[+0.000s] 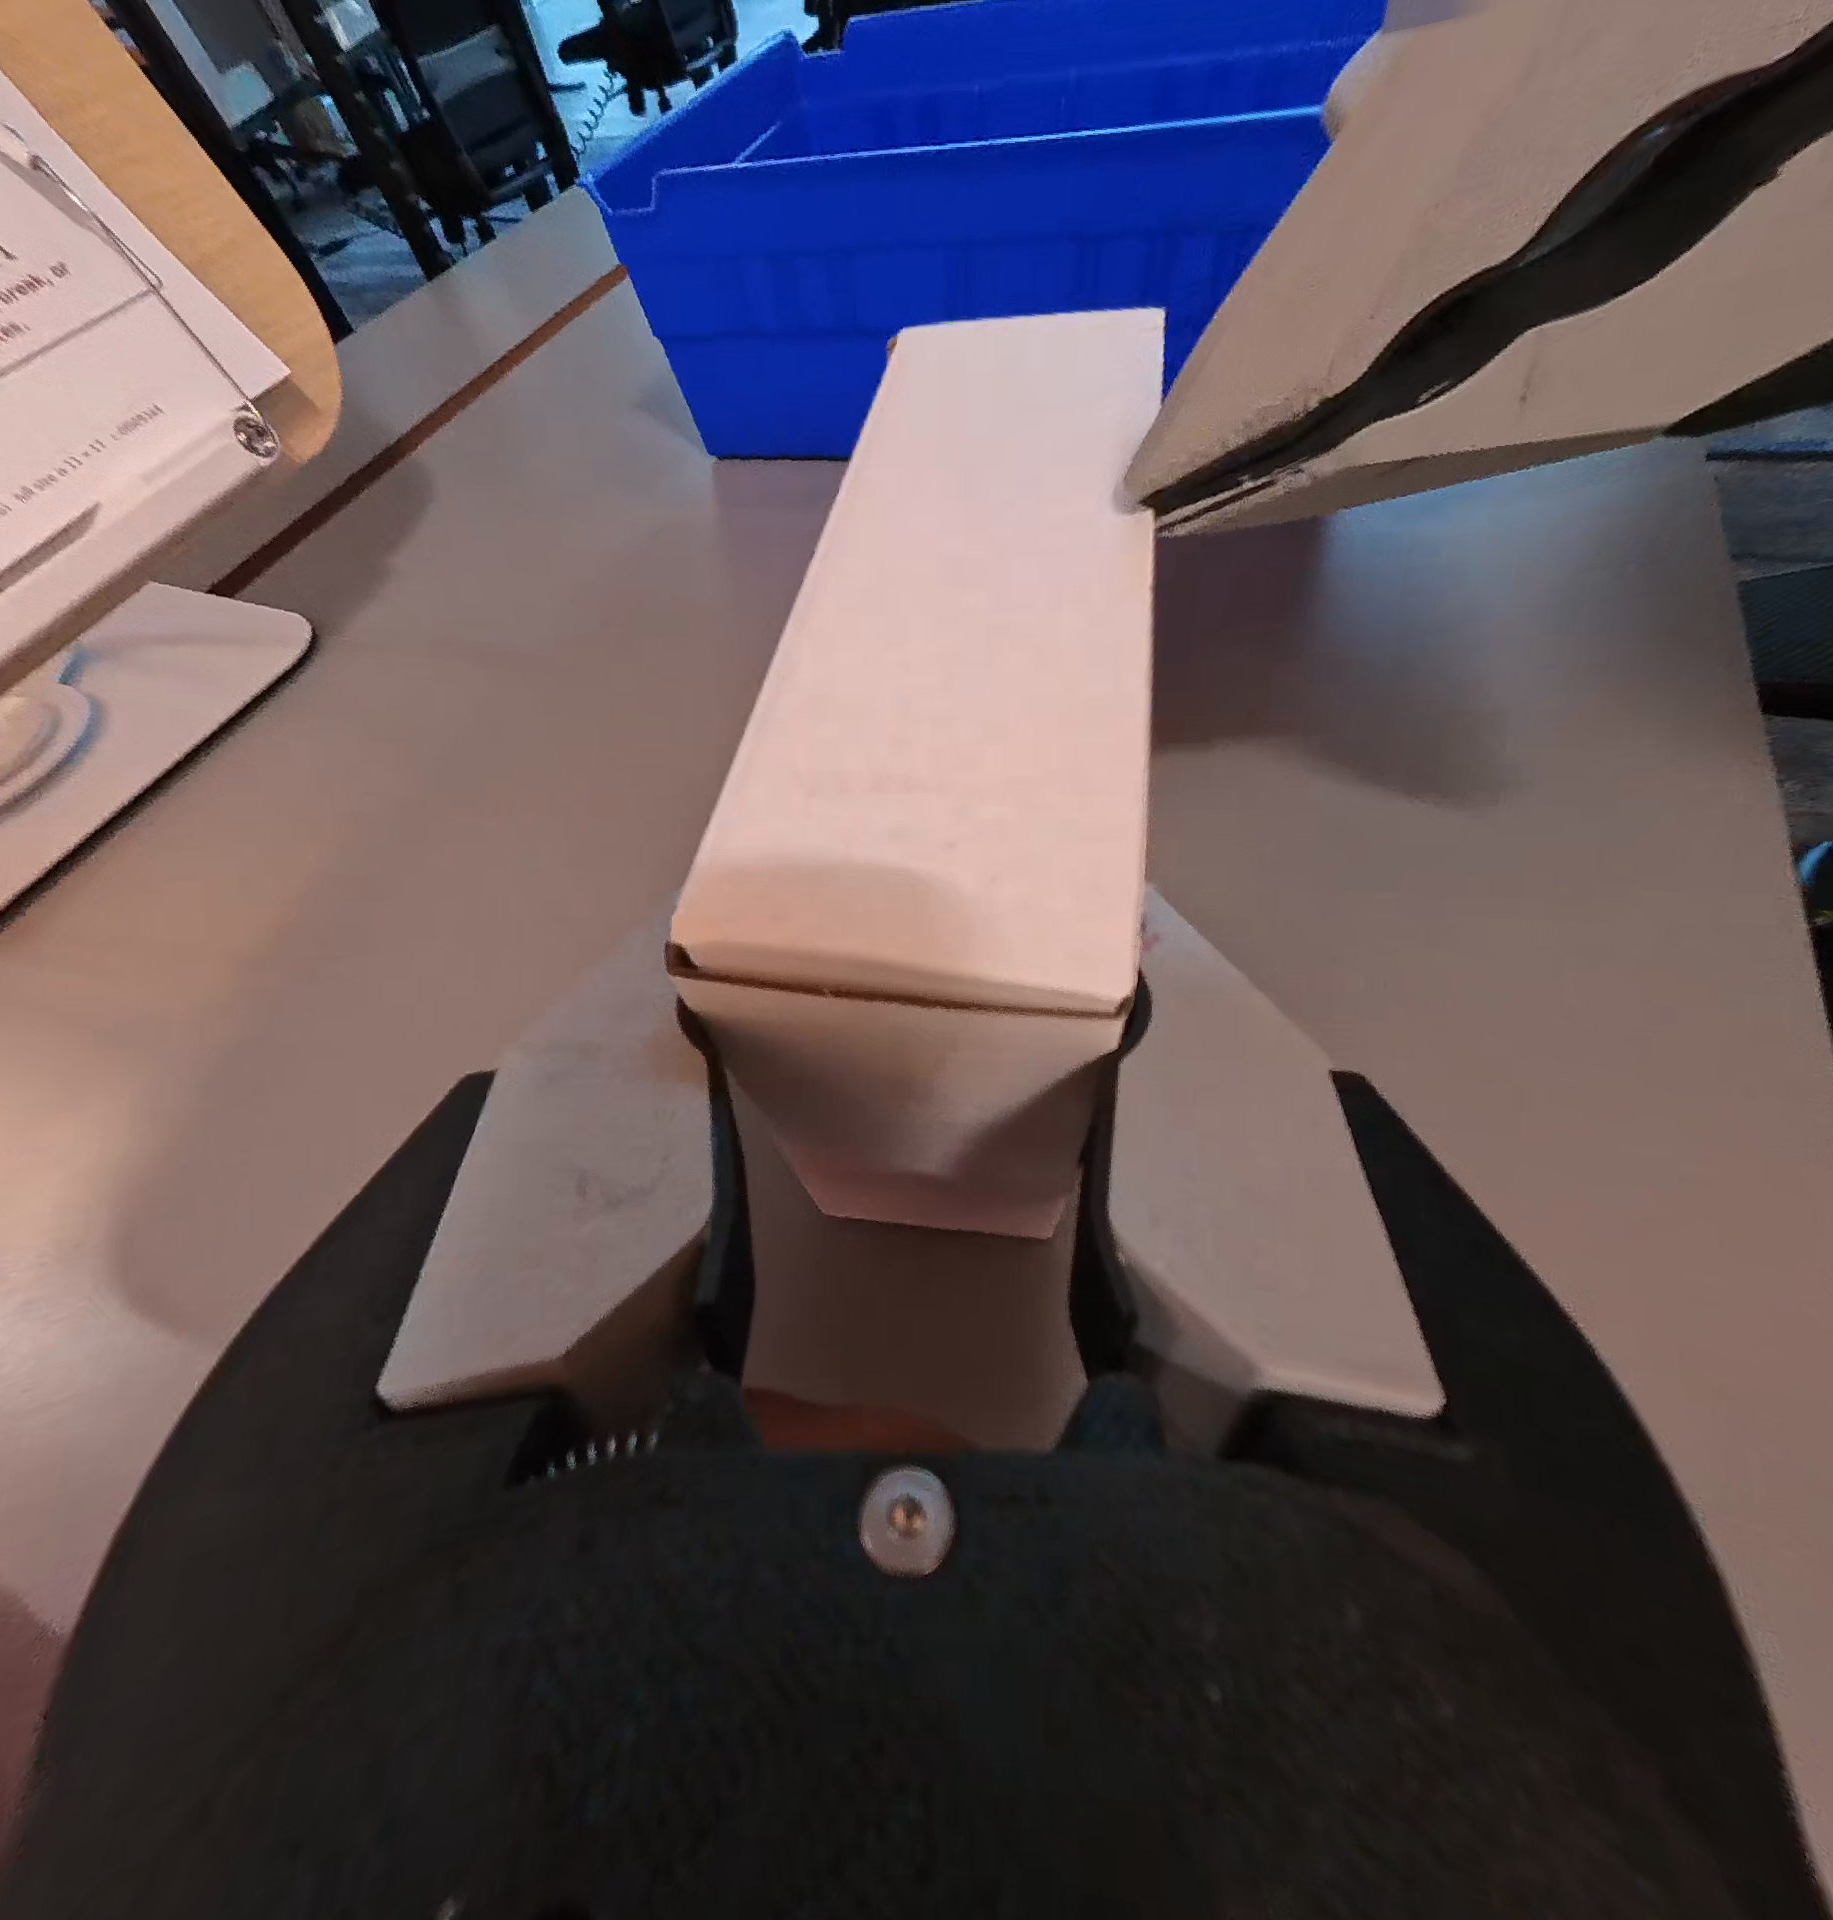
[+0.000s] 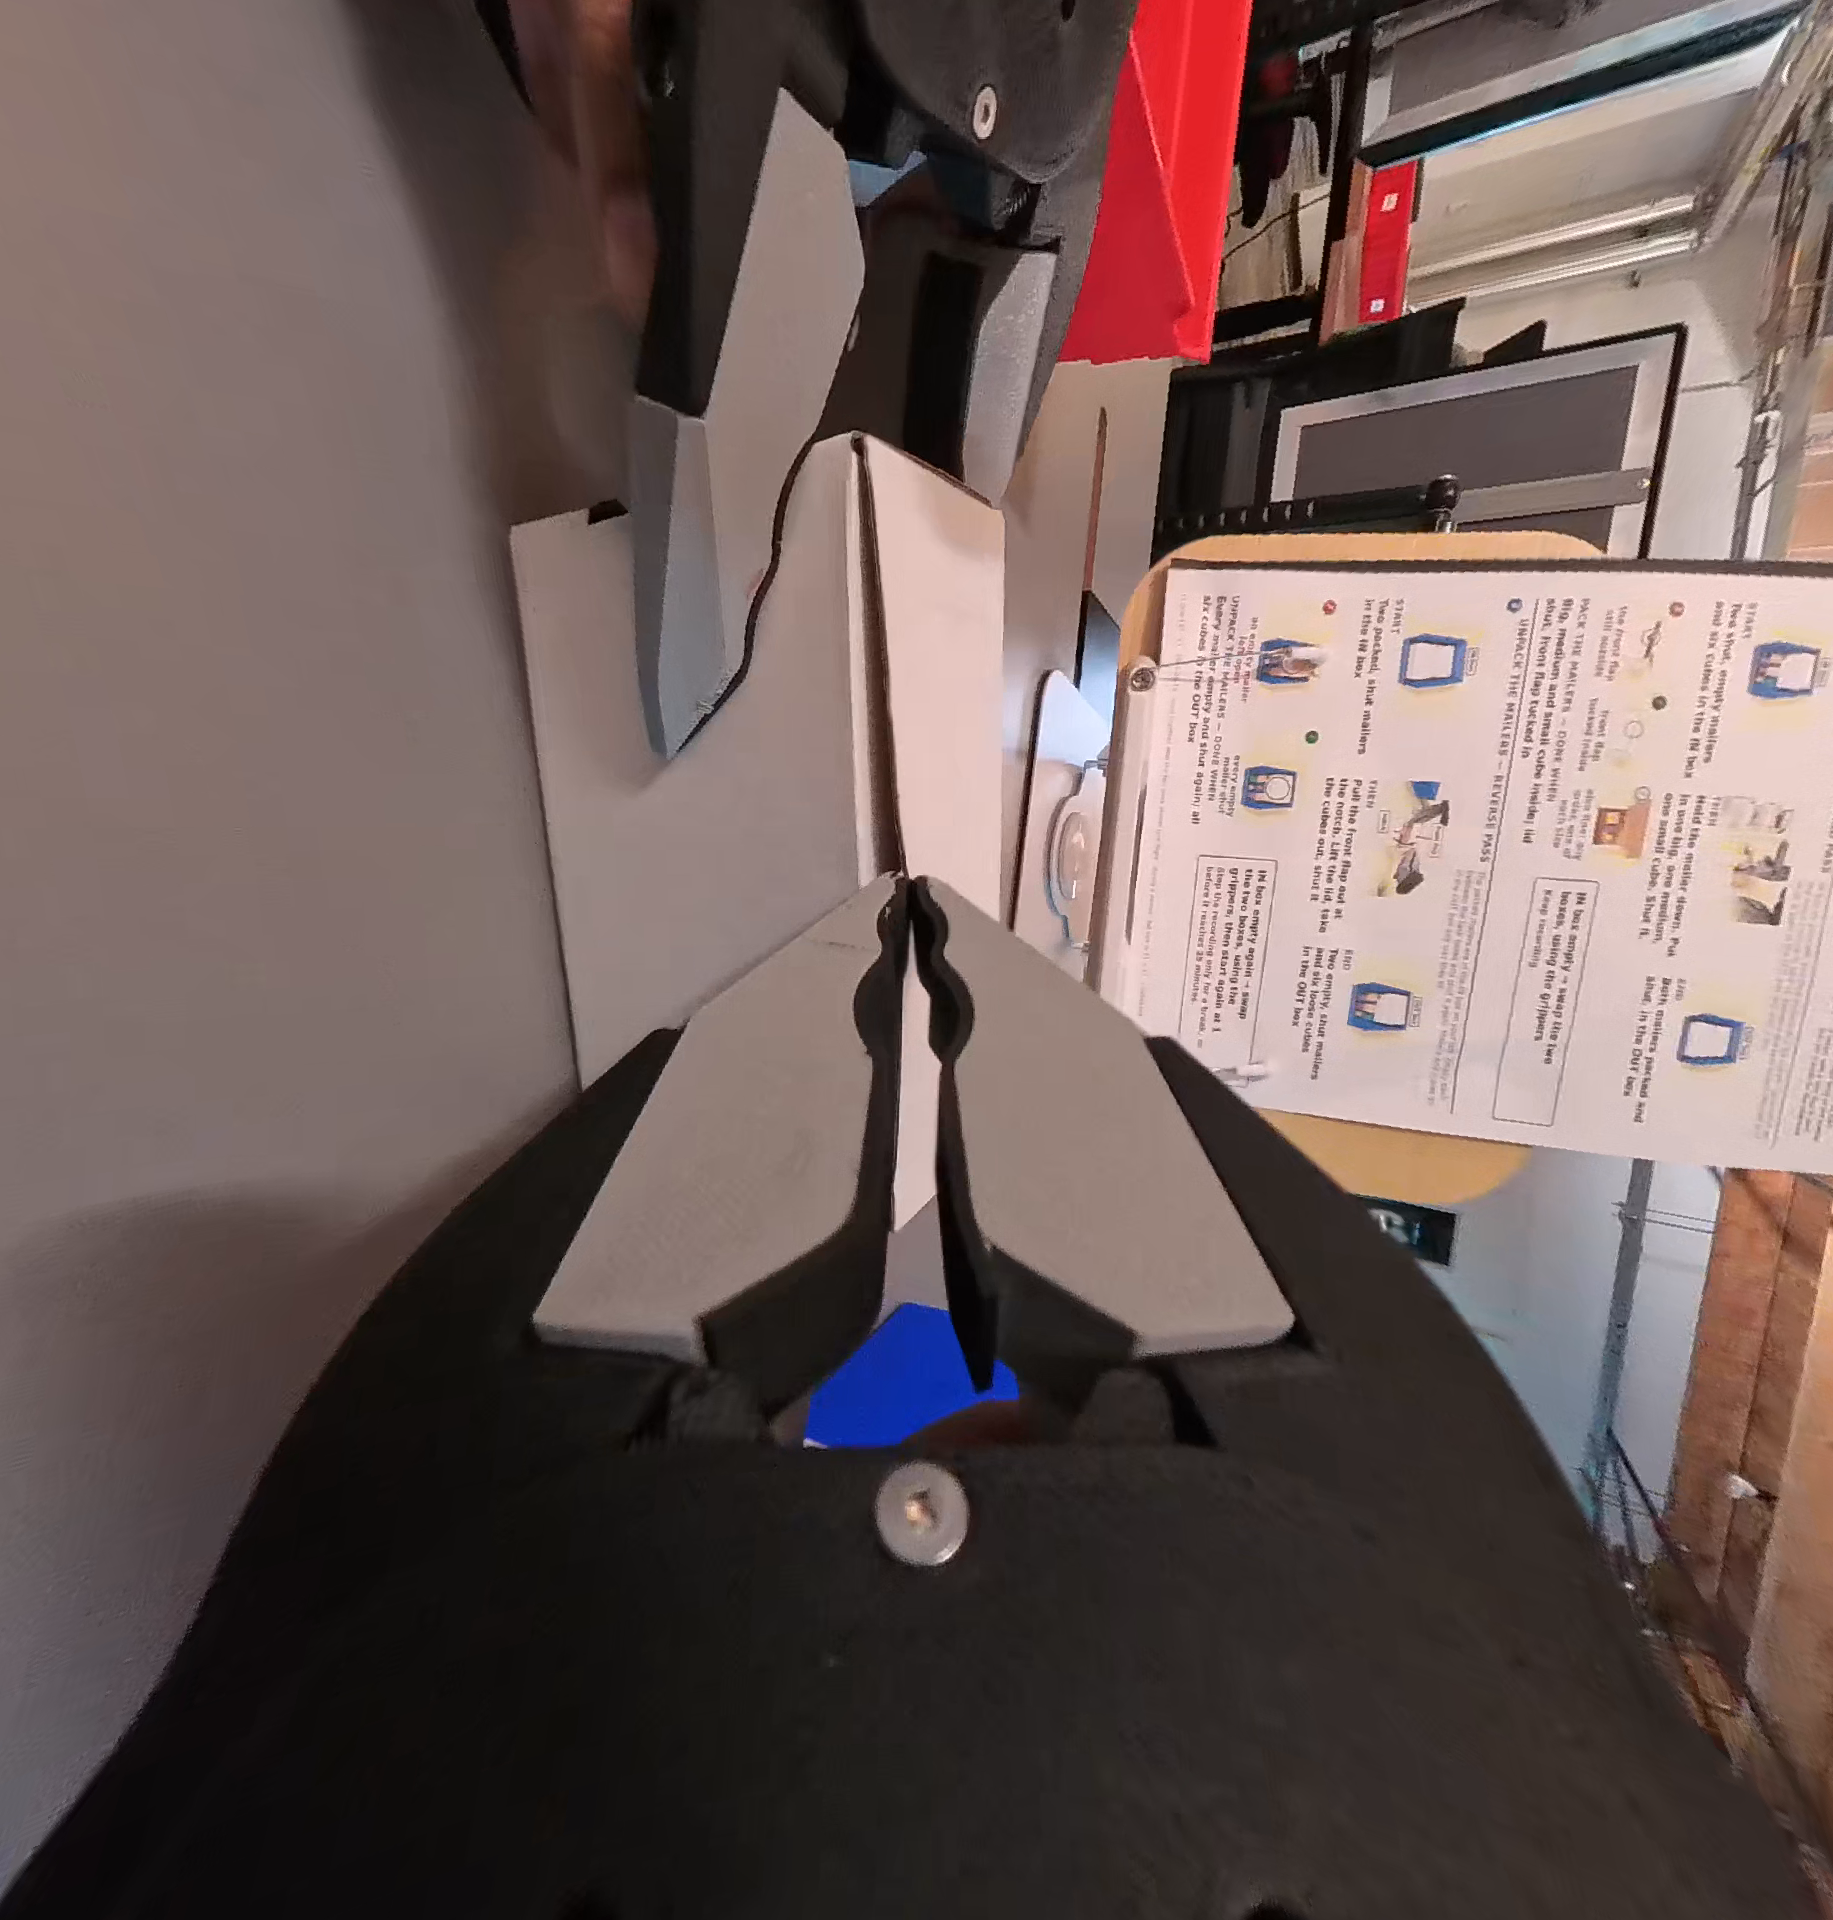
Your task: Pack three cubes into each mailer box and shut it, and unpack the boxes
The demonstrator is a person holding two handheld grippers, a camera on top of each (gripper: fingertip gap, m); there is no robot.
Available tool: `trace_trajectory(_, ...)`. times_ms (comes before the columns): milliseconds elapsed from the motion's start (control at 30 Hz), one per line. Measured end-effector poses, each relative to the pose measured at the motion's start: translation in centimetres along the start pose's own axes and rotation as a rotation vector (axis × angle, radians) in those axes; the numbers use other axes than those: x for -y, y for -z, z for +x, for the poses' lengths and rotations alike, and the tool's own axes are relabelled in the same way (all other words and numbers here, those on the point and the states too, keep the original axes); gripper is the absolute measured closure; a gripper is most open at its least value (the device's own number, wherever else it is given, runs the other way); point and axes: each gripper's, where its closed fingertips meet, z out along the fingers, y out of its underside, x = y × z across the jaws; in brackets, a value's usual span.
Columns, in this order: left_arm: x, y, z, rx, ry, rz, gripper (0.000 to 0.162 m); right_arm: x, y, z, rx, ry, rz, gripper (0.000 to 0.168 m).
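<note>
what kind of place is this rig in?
Likely a lab or workshop data-collection bench: an instruction sheet on a stand, a blue bin behind the mailer box, metal shelving with ducting overhead.

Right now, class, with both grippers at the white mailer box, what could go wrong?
1. The left gripper clamps only the mailer box's near end, so the box could pivot or get crushed.
2. The shut right gripper touches the box's far edge with closed tips; it may slip off.
3. A shove could drive the box into the blue bin.

Each claw: grey wedge fingers, black body (one silver screw).
</note>
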Motion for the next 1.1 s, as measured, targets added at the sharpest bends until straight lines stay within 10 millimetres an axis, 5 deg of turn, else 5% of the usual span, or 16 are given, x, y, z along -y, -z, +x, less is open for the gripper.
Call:
trace_trajectory(200, 0.1, 0.1, -0.4, 0.050, -0.072, 0.002, 0.088, -0.2, 0.1, 0.0, -0.013, -0.034, 0.005, 0.168)
trace_trajectory(300, 0.1, 0.2, -0.3, 0.081, -0.169, 0.003, 0.089, -0.9, 1.3, 3.4, -0.162, -0.076, -0.002, 0.168)
trace_trajectory(400, 0.3, 0.0, -0.4, 0.109, -0.198, 0.009, 0.089, -0.7, 2.5, 3.7, -0.056, -0.238, 0.066, 0.168)
trace_trajectory(567, 0.6, 0.0, 0.4, 0.122, -0.353, 0.041, 0.088, -0.9, 3.2, 1.2, 0.033, -0.271, 0.124, 0.167)
trace_trajectory(700, 0.7, -0.3, 1.3, 0.145, -0.484, 0.056, 0.088, -1.2, 2.4, -2.0, 0.101, -0.246, 0.101, 0.138)
trace_trajectory(1100, 0.7, -0.4, 1.6, 0.172, -0.573, 0.070, 0.087, -0.2, 1.4, -3.1, 0.004, -0.087, 0.071, 0.106)
